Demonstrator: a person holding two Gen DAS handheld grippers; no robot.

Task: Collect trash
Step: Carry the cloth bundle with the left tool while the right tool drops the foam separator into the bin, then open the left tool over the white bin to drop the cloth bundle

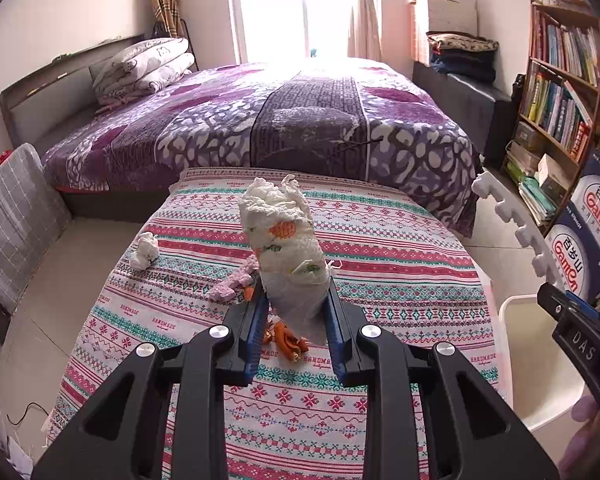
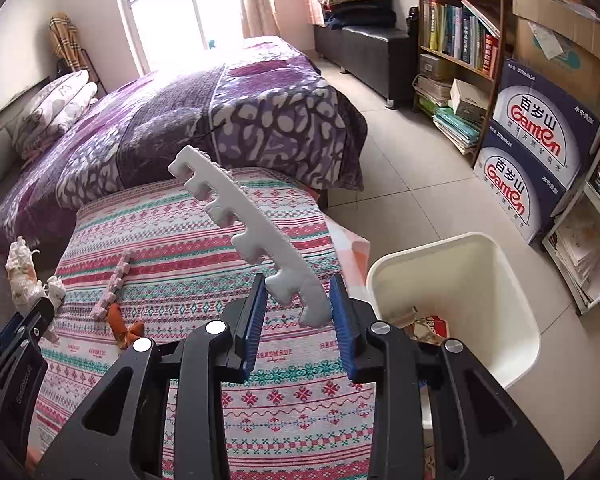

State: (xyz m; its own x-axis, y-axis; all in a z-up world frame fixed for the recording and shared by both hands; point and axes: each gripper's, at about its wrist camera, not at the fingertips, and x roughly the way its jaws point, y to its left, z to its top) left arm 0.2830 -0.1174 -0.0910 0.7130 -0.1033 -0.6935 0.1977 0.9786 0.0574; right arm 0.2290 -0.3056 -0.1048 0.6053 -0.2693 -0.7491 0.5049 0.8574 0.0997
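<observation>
left gripper (image 1: 296,300), black frame with blue ribbed pads: jaws clamped on the lower end of a crumpled white paper wad with orange and green print (image 1: 286,236), which stands upright above the pads, held clear of the table. right gripper (image 2: 298,300), same build: pads pressed on the near end of a long white foam strip with notched, toothed edge (image 2: 240,220); strip angles up and away to the left, lifted off the table.

table surface: striped cloth in pink, teal and white with small woven motifs (image 1: 380,280). lying on it, just beyond the left gripper's pads, curled orange peel pieces (image 1: 288,340). beside them, a pale pink notched foam strip (image 1: 236,280), also seen in the right wrist view running away from the peel. further left, near the cloth's edge, a small crumpled white tissue ball (image 1: 144,252), well apart from the rest.

to the right of the table, on the tiled floor, an open white plastic waste bin (image 2: 480,280), some paper and packaging visible at its bottom. the right gripper is just beside its rim, not over it.

beyond the table: bed with purple and white patterned blanket (image 1: 300,120), touching or just beside the table's far edge. right wall: wooden bookshelf with books (image 2: 460,28), two stacked blue cartons (image 2: 532,152) near it. window at far end, overexposed.
</observation>
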